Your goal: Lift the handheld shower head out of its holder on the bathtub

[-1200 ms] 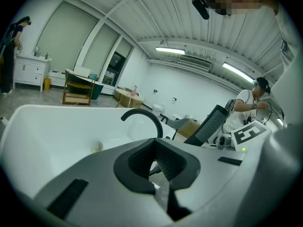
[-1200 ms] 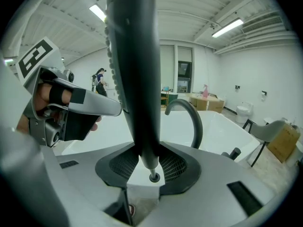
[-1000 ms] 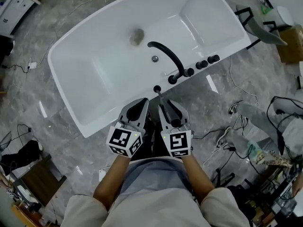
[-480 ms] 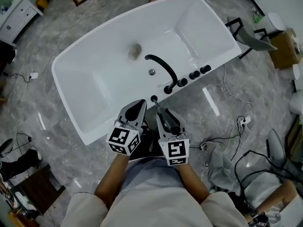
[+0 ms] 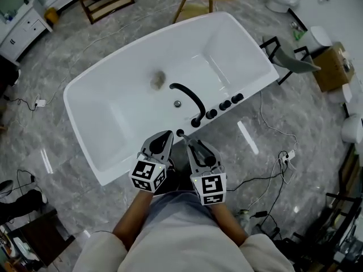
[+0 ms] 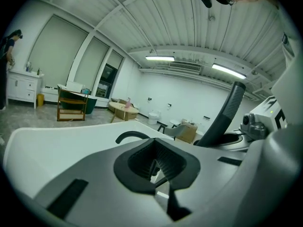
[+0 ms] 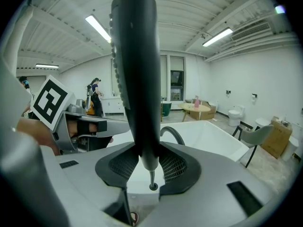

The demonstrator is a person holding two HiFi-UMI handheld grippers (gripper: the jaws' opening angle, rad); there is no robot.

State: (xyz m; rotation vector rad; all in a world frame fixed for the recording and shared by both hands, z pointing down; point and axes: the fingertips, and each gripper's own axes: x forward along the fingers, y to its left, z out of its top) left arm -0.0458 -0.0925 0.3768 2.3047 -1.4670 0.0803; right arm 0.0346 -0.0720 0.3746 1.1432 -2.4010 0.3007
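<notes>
Gripping the black handheld shower head (image 7: 135, 79) upright, the right gripper (image 7: 150, 167) has its jaws clamped on the handle. The handle's lower end hangs clear above the small round holder (image 5: 180, 133) on the near rim of the white bathtub (image 5: 113, 123), with only a thin stem running down to it. The left gripper (image 6: 156, 162) hovers just beside, jaws together on nothing. The curved black spout (image 5: 190, 101) and three knobs (image 5: 225, 105) stand further along that rim.

No legible text or labels
</notes>
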